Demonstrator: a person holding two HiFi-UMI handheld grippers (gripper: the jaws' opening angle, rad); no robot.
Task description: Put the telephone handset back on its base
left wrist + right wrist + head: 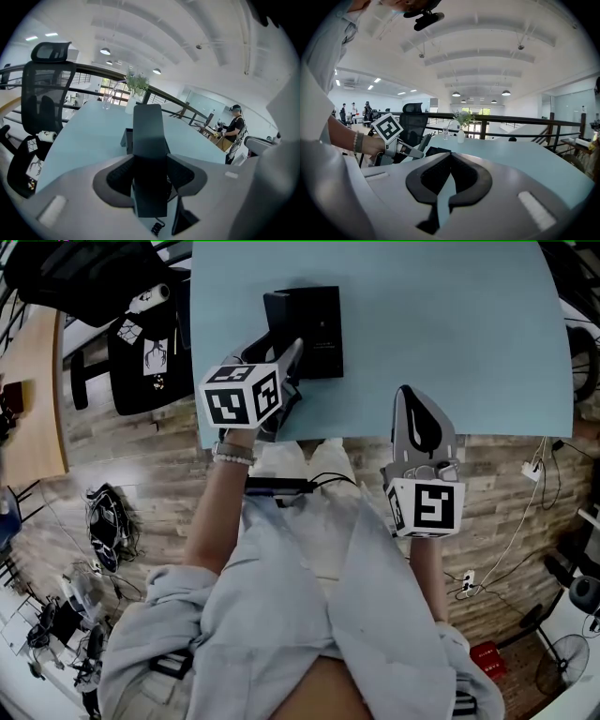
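Observation:
A black telephone base (321,332) sits on the light blue table (469,334), near its front edge. My left gripper (289,360) is shut on the dark handset (277,322), which lies along the base's left side; whether they touch I cannot tell. In the left gripper view the handset (148,133) stands up between the jaws of my left gripper (150,164), with the base (127,138) behind it and a coiled cord (156,228) below. My right gripper (406,397) hangs over the table's front edge, right of the base. In its own view that gripper (450,158) is shut on nothing.
A black office chair (141,352) stands left of the table. At the table's far end are a vase of flowers (133,96) and a glass (107,99). Cables (108,521) lie on the wooden floor. A person (234,131) stands far off.

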